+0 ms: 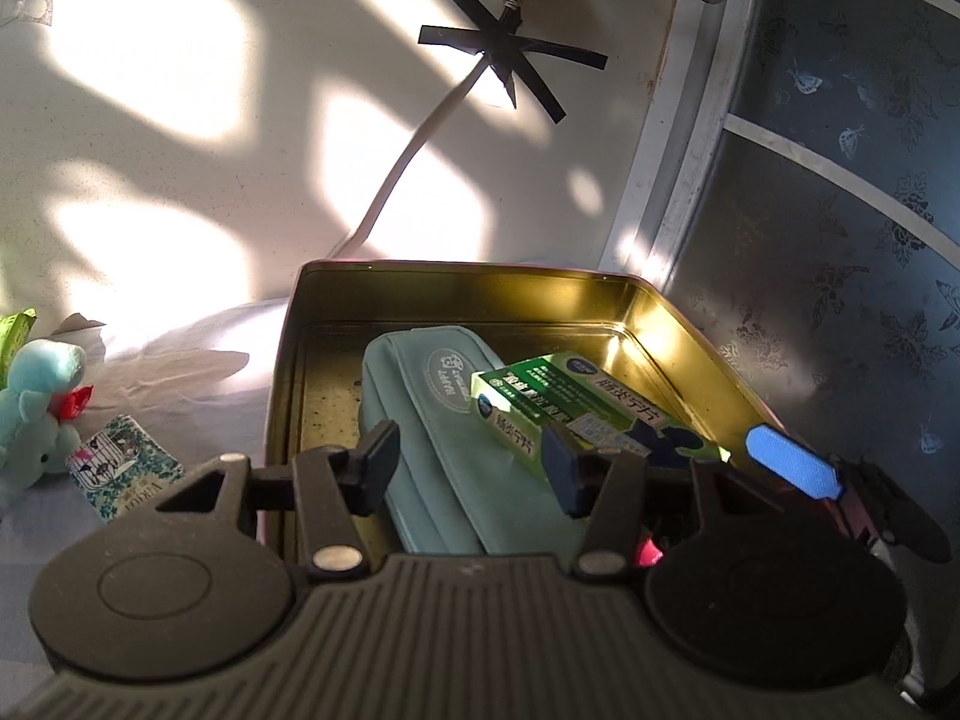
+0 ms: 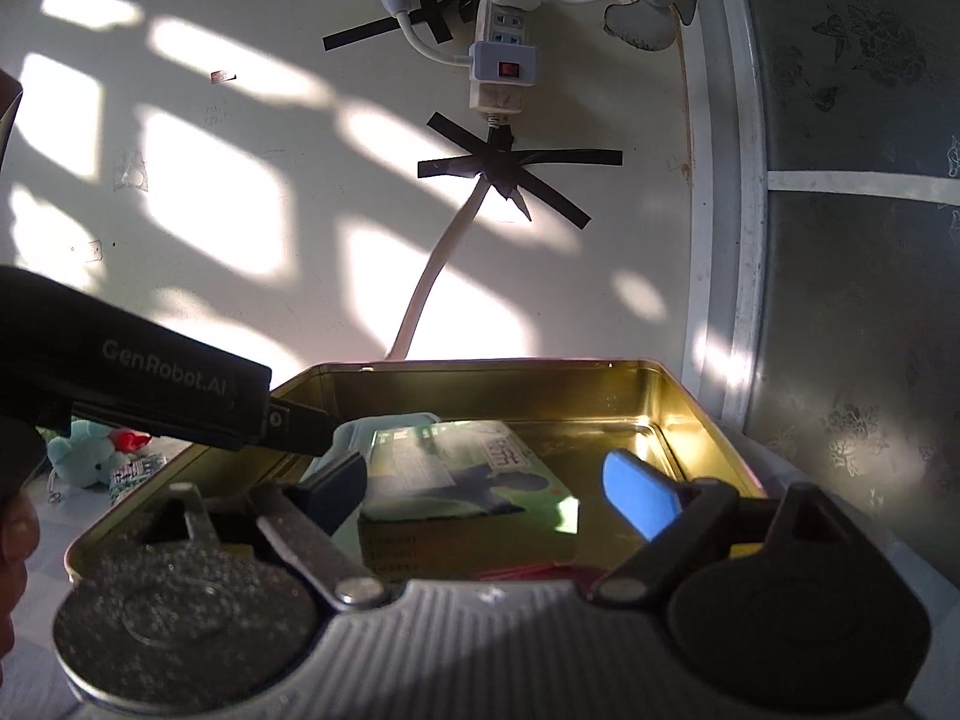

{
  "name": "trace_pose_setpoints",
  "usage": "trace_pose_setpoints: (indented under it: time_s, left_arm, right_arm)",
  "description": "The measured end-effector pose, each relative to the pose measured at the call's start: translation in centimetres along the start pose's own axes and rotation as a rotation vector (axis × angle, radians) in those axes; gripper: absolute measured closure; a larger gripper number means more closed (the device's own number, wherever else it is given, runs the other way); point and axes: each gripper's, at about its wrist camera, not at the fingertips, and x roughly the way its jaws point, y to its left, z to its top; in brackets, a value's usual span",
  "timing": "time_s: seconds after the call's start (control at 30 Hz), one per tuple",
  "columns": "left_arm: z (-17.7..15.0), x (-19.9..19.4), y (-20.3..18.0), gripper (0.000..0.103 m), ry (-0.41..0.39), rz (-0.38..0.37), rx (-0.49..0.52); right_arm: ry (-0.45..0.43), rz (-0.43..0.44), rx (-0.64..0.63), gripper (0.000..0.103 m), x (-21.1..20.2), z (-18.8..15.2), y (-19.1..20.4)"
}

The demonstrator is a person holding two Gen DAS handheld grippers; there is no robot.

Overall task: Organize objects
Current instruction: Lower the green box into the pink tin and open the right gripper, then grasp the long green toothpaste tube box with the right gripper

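a gold-coloured metal tin (image 1: 600, 294) is seen open on a pale sheet (image 1: 198, 372), close against a white wall (image 1: 180, 120) and a frosted window (image 1: 840, 240). inside the tin a teal pouch (image 1: 432, 420) is laid lengthwise, and a green box (image 1: 576, 414) is rested on top of it, tilted, with one end toward the tin's right wall. a small pink item (image 1: 651, 552) is glimpsed at the near edge of the tin; what it is cannot be told.

the left gripper (image 1: 474, 468) is held over the near part of the tin with its fingers spread apart; nothing is clamped between them, the pouch and the box's corner being seen in the gap. the right gripper (image 2: 486, 486) is likewise held released above the tin's near rim, its fingers wide on either side of the green box (image 2: 468, 480) without touching it. its blue pad (image 1: 792, 462) is seen in the left view at the tin's right edge.

outside the tin, to the left on the sheet, a blue plush toy (image 1: 36, 408) and a small patterned box (image 1: 126, 468) are seen. a power strip (image 2: 504, 42) is taped to the wall with black tape (image 2: 510, 168), and a white cable (image 2: 432, 288) hangs from it.
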Motion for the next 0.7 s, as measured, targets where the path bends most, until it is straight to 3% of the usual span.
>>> trace_pose_setpoints:
  time_s: [0.27,0.7]
  left_arm:
    - [-1.9,-4.8,1.4,0.048,-0.058,0.142,0.06]
    - [-4.5,-7.9,5.7,0.048,-0.081,0.258,0.061]
  right_arm:
    - [-0.054,0.057,0.066,0.013,-3.2,0.3,0.7]
    - [-0.064,0.137,0.04,0.021,-5.3,0.8,5.1]
